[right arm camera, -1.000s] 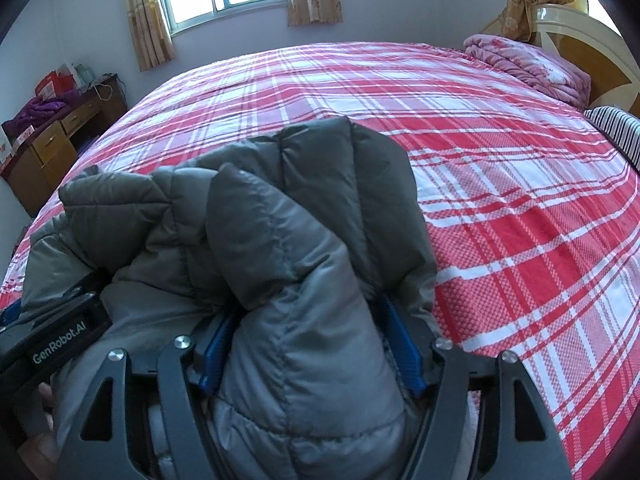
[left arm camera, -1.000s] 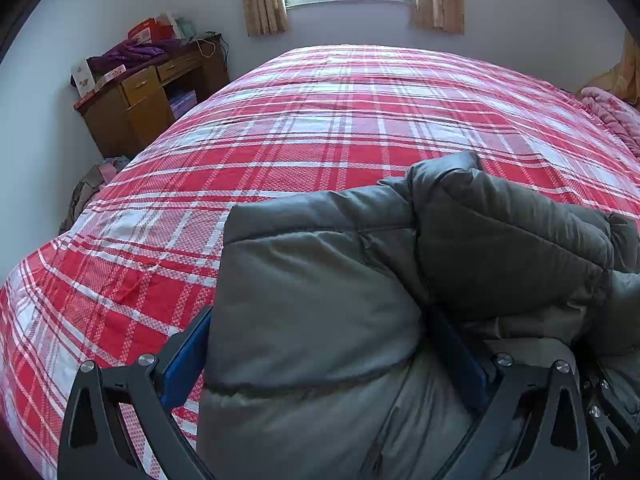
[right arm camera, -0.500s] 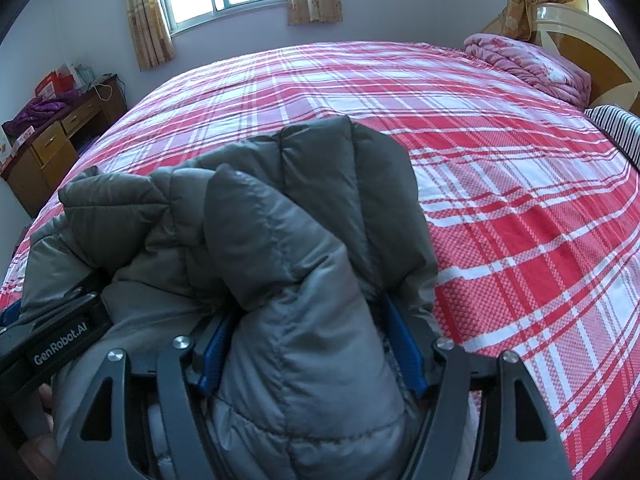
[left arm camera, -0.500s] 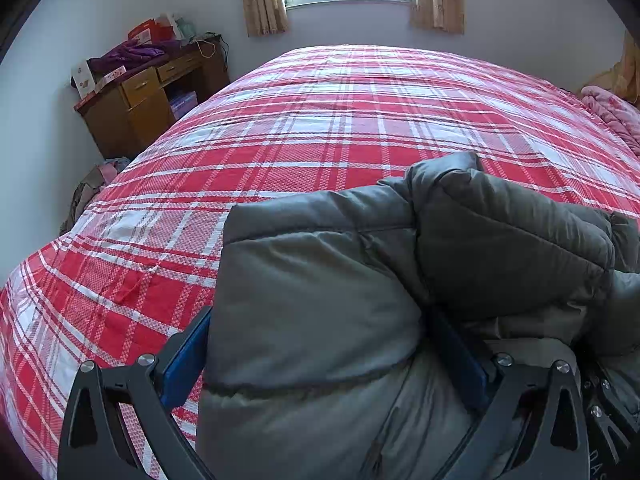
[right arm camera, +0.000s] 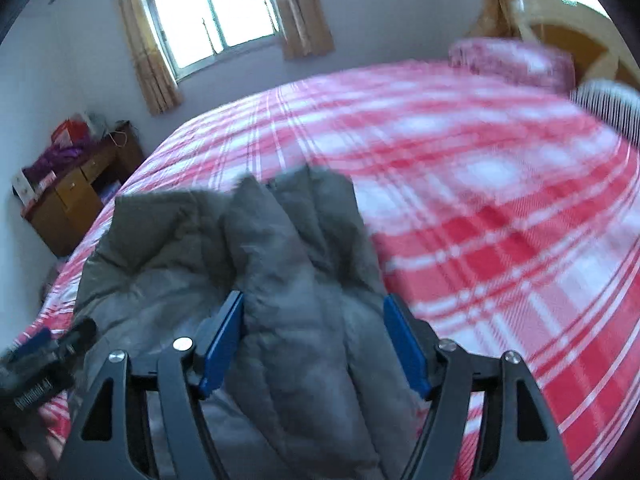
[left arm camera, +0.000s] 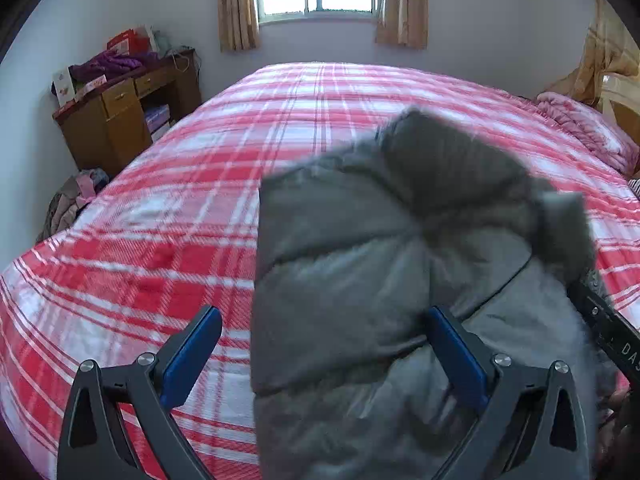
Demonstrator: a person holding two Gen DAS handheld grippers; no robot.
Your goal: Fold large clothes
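- Your jacket point(left arm camera: 360, 280) lies bunched on the bed point(left arm camera: 180, 200), near the edge closest to you, so the wide plaid surface beyond it is free for spreading and folding
- Your left hand-held gripper point(left arm camera: 320, 344) is spread wide; its right finger touches the padded fabric while the left finger point(left arm camera: 192, 348) stands clear of it over the bedspread, so nothing is pinched there
- Your right hand-held gripper point(right arm camera: 316, 340) is also spread wide, straddling a thick ridge of the jacket point(right arm camera: 280, 260); the fabric sits between the fingers point(right arm camera: 224, 336), but you cannot tell from this blurred view whether the pads actually press it
- Both views are smeared by motion, so fine detail such as seams or a zip is not readable
- The left tool shows at the lower left of the right view, close beside the right one: both work the same near end of the garment, which suits handling one wide edge together
- The jacket looks puffy and springy; a judgement is that it will resist creasing and bulge out of a narrow pinch, which explains the wide stance
- The fold seems barely begun, as the garment is heaped, not flat
- A desk point(left arm camera: 116, 120) stands off to the left by the wall, well apart from the work
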